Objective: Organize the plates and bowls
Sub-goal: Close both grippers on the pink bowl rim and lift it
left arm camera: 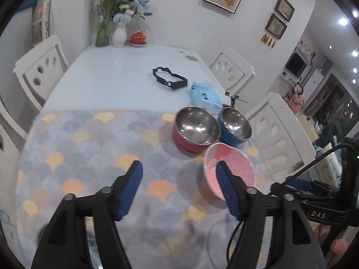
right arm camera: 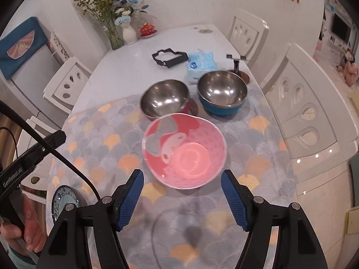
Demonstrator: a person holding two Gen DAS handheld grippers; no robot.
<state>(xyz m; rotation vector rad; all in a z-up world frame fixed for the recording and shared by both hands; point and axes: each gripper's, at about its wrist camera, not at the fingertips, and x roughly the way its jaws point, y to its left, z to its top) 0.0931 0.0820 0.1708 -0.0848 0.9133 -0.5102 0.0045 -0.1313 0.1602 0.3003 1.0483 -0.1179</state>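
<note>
A pink cartoon-print bowl [right arm camera: 186, 152] sits on the scale-patterned mat [right arm camera: 107, 157], tilted, just beyond my right gripper [right arm camera: 182, 176]. That gripper is open and its blue pads do not touch the bowl. Behind it stand a steel bowl with a red outside [right arm camera: 165, 99] and a steel bowl with a blue outside [right arm camera: 222, 92], side by side. In the left wrist view my left gripper [left arm camera: 179, 168] hangs open over the bare mat [left arm camera: 89, 145], with the pink bowl [left arm camera: 233, 168] partly behind its right finger. A blue-patterned plate [right arm camera: 65, 199] lies at the mat's near left edge.
On the white table [left arm camera: 112, 71] beyond the mat lie a black frame [left arm camera: 169, 78], a blue tissue pack [left arm camera: 205, 95] and a small stand [right arm camera: 235, 61]. Vases with flowers [left arm camera: 119, 33] and a red lidded pot [left arm camera: 138, 38] stand at the far end. White chairs [right arm camera: 311, 112] surround the table.
</note>
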